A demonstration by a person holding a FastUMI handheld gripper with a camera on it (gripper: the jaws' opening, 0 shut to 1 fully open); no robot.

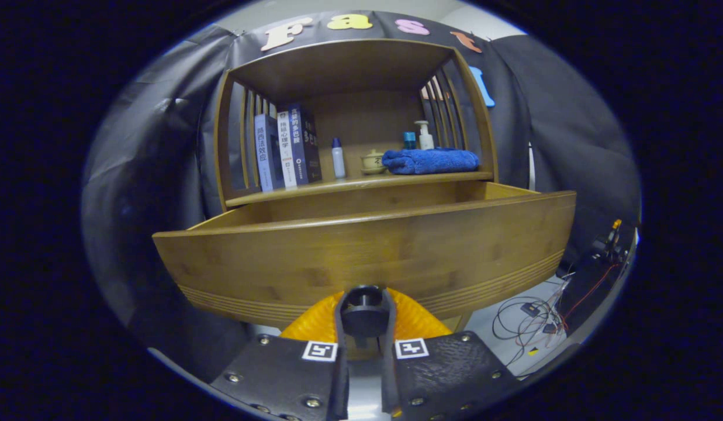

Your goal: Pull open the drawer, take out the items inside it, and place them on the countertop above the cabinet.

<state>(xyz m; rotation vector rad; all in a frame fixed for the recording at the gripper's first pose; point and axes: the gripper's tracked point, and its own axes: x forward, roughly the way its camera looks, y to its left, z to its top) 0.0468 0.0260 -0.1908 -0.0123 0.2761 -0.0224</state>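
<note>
The wooden drawer [367,251] stands pulled out from under the cabinet's countertop [361,184], its wide front panel facing me. My gripper [364,316] is shut on the drawer's dark round knob [364,313], with one finger on each side of it at the bottom middle of the front panel. The drawer's inside is hidden behind its front panel, so I cannot see what lies in it.
On the countertop stand three books [285,149], a small white bottle [338,159], a yellowish cup [373,162], a folded blue towel [431,160] and a pump bottle [424,135]. Slatted sides and a roof enclose it. Cables [530,316] lie on the floor at right.
</note>
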